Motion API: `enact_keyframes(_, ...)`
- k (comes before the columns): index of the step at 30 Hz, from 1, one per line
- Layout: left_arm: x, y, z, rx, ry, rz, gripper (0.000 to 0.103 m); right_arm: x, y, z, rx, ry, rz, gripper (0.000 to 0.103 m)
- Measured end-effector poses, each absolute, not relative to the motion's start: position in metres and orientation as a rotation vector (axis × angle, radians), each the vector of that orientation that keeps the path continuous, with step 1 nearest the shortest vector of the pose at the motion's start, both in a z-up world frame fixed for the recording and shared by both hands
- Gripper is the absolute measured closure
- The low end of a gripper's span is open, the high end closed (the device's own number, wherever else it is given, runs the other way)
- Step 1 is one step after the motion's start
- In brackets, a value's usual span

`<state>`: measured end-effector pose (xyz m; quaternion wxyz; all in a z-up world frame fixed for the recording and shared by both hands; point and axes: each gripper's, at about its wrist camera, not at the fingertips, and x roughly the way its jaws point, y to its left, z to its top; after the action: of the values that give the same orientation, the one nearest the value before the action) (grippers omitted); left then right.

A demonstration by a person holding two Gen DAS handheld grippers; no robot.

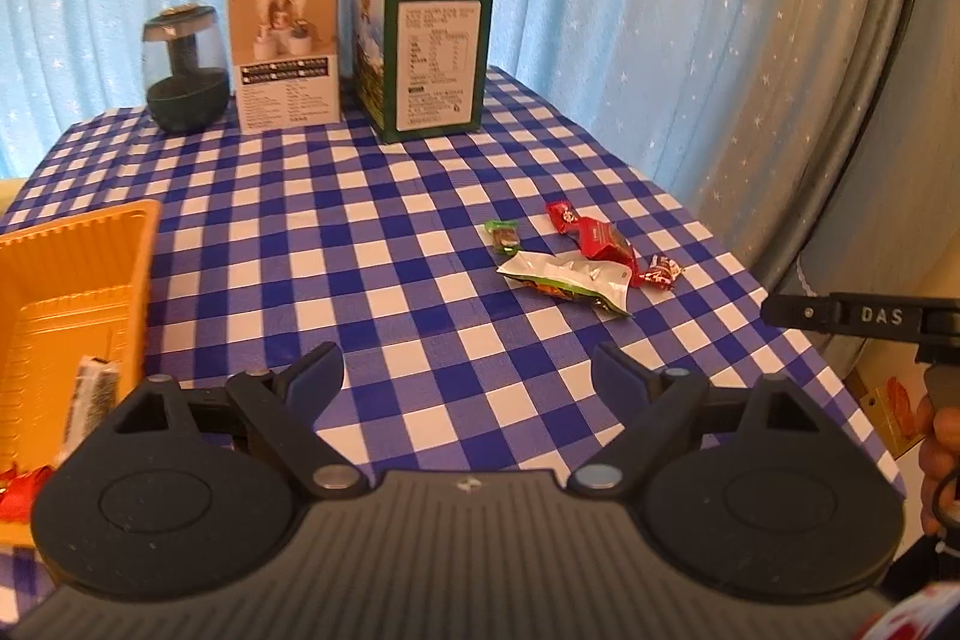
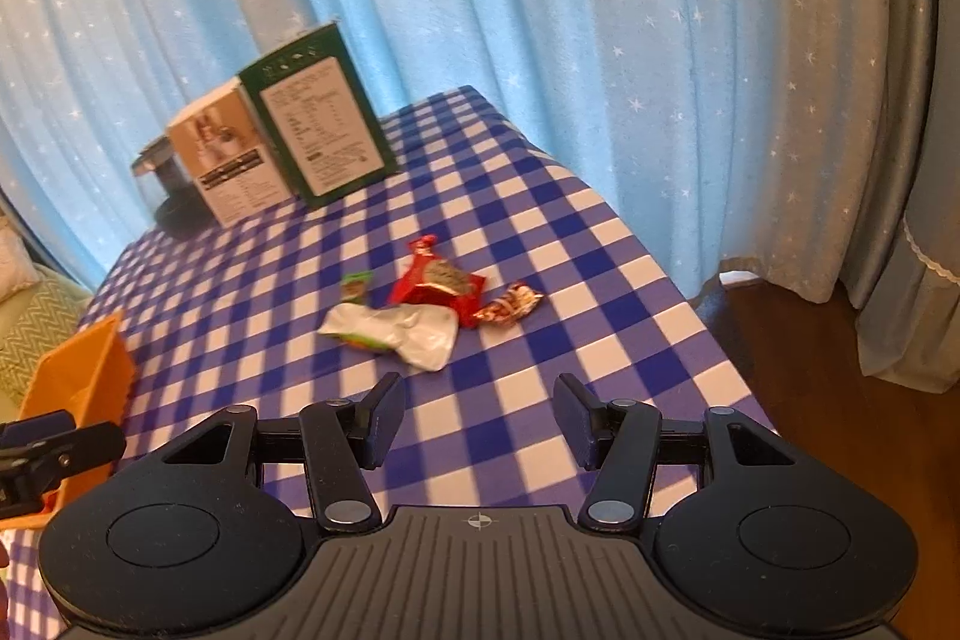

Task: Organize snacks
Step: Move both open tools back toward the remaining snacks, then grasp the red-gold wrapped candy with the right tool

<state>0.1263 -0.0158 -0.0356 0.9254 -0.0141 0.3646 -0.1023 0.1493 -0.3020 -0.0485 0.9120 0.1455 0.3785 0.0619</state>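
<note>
Tray: orange plastic, at 9 o'clock in the left view, on the bench edge; some snacks lie already inside, one pale packet and something red at its near corner.
Left gripper: fingers wide apart, holding nothing, above the checked cloth just beside the tray.
Back row: a dark jar, a white box and a green box stand at 11 to 12 o'clock, well apart from the snacks.
Green candy: small, at 1 o'clock in the left view, a little apart from the heap.
White pouch: flat foil packet, nearest to the right gripper, at 12 o'clock in its view; it touches the red wrapper behind it.
Brown candy: twisted wrapper, just beside the red one, on its right.
Right gripper: fingers apart, empty, near the pouch.
Handling: I judge all are light, soft and crinkly, and the foil probably slippery. Better to pinch the pouch at its sealed edge, and a candy at its middle, not at the thin twisted end.
Risk: the pieces lie close, so one grasp may drag a neighbour.
</note>
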Motion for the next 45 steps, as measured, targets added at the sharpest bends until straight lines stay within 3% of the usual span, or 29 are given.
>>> enact_keyframes(14, 0.185, -0.026, -0.081, -0.046, 0.778, -0.201, 0.015, 0.243, -0.298, -0.099, 0.290, 0.811, 0.120, 0.049)
enact_keyframes(23, 0.202, -0.022, -0.095, -0.073, 0.787, -0.206, 0.015, 0.277, -0.292, -0.126, 0.268, 0.839, 0.092, 0.065)
enact_keyframes(28, 0.205, -0.021, -0.101, -0.079, 0.802, -0.210, 0.015, 0.281, -0.284, -0.130, 0.191, 0.821, 0.103, 0.067)
enact_keyframes(29, 0.206, -0.021, -0.102, -0.079, 0.804, -0.211, 0.015, 0.282, -0.283, -0.130, 0.175, 0.820, 0.104, 0.071)
enact_keyframes(30, 0.205, -0.021, -0.103, -0.079, 0.807, -0.210, 0.015, 0.282, -0.282, -0.130, 0.161, 0.823, 0.111, 0.081)
enact_keyframes(45, 0.199, -0.007, -0.103, -0.114, 0.819, -0.177, 0.015, 0.255, -0.239, -0.123, 0.147, 0.948, 0.468, 0.082)
